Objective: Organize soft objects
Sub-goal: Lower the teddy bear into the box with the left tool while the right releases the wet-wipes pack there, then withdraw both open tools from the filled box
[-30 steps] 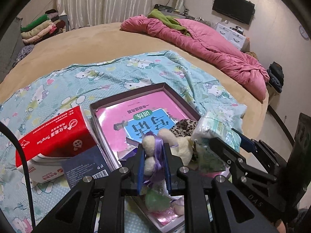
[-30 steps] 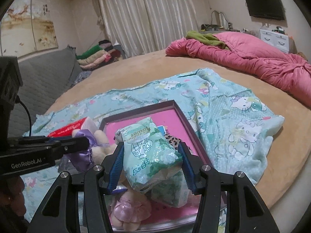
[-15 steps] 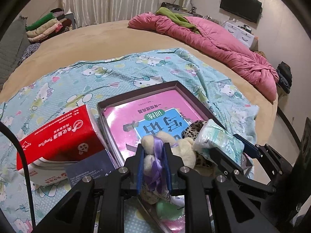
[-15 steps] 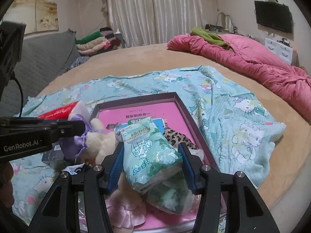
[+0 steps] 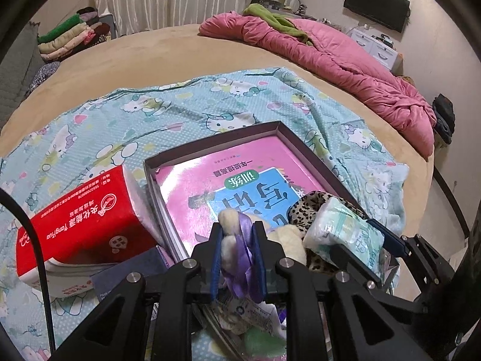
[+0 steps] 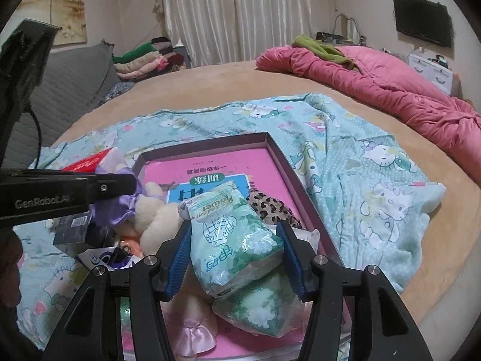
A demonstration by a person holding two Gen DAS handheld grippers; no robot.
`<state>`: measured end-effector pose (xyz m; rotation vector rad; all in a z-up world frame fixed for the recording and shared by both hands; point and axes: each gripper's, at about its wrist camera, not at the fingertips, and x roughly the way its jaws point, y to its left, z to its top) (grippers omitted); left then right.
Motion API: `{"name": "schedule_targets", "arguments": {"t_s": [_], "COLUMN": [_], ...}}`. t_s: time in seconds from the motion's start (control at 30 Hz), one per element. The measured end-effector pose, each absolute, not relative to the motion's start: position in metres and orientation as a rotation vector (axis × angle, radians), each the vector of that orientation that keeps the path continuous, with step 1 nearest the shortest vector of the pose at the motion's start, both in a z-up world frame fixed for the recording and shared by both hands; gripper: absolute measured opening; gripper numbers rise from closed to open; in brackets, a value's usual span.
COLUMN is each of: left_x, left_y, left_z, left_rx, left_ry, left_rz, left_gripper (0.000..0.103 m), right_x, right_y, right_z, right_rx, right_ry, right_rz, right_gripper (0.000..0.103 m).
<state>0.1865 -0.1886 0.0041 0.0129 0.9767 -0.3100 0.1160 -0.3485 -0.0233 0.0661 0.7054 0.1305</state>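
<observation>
Gripping plush toy [image 5: 237, 240], tissue pack [image 6: 231, 243]

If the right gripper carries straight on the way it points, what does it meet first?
Probably the second tissue pack lying in the box, just below the tissue pack between the right gripper's opening jaws; depth is unclear.

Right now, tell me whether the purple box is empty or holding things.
Holding things. A pink book lies flat inside the box, with a leopard-print item and a second tissue pack on top.
</observation>
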Motion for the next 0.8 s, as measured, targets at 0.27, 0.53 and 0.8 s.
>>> {"name": "schedule_targets", "arguments": {"t_s": [0.27, 0.53, 0.8], "left_x": [0.188, 0.183, 0.161], "left_y": [-0.182, -0.172, -0.168], "left_z": [0.003, 0.006, 0.025], "left_rx": [-0.038, -0.085, -0.058], "left_ry": [0.990, 0.994, 0.937], "left_rz": [-0.324, -0.338, -0.350], "left_gripper": [0.026, 0.056, 0.066], "right_x": [0.112, 0.098, 0.081], "right_y": [-0.356, -0.366, -0.376], "right_z": [-0.019, -0.006, 0.010], "right_rx": [0.121, 0.152, 0.244], "right_ry": [0.684, 0.633, 0.628], "right_rz": [0.139, 0.110, 0.035], "right_gripper": [0.066, 0.074, 0.077]}}
